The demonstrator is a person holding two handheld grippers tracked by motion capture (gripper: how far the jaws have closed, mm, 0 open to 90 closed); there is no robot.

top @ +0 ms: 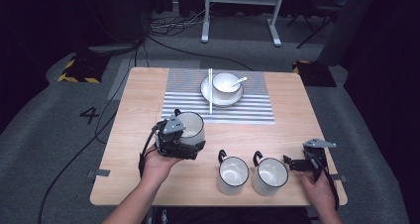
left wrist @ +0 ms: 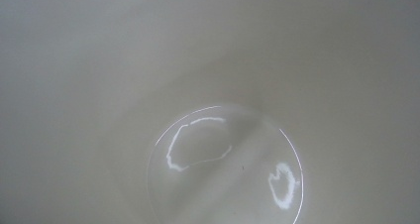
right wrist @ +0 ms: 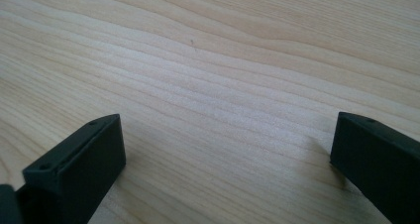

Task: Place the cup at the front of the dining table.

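Probably midway: left gripper [top: 190, 147] pinching one white enamel mug [top: 192, 127], lifted; two similar white mugs [top: 233, 174] waiting; right gripper [top: 297, 163] spread, empty.

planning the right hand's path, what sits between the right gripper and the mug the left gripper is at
In the high view, two empty white mugs stand side by side between the right gripper and the left-hand mug.

The black left hand-held gripper [top: 184, 143] is gripping something; the black right hand-held gripper [right wrist: 225, 167] is resting with jaws spread wide.
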